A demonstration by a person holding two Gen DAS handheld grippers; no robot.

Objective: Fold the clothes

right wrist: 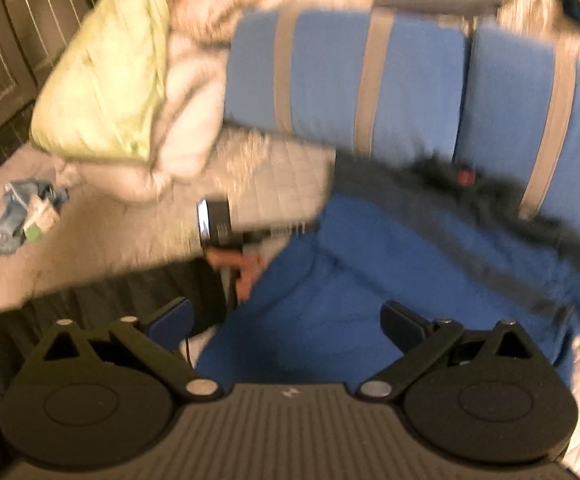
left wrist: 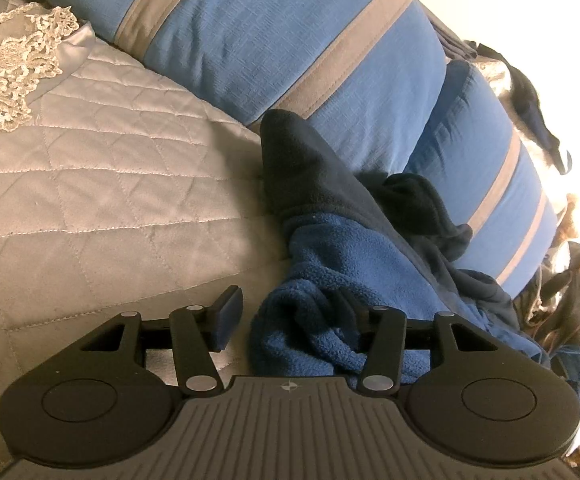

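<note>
Grey quilted bed (left wrist: pixel 90 184), striped pillows (left wrist: pixel 274 40) behind; blue fleece (left wrist: pixel 342 264) bunched between left gripper (left wrist: pixel 294 320) jaws, grip unclear. Right gripper (right wrist: pixel 290 320) spread wide, empty. Risk: fleece slipping, fold collapsing

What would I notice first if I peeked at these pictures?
Probably the big blue cushions with grey stripes leaning along the back of the quilted grey bedcover. Next, the fuzzy blue fleece garment bunched between the left tongs. In the blurry right view, a pale green pillow sits at the upper left.
</note>
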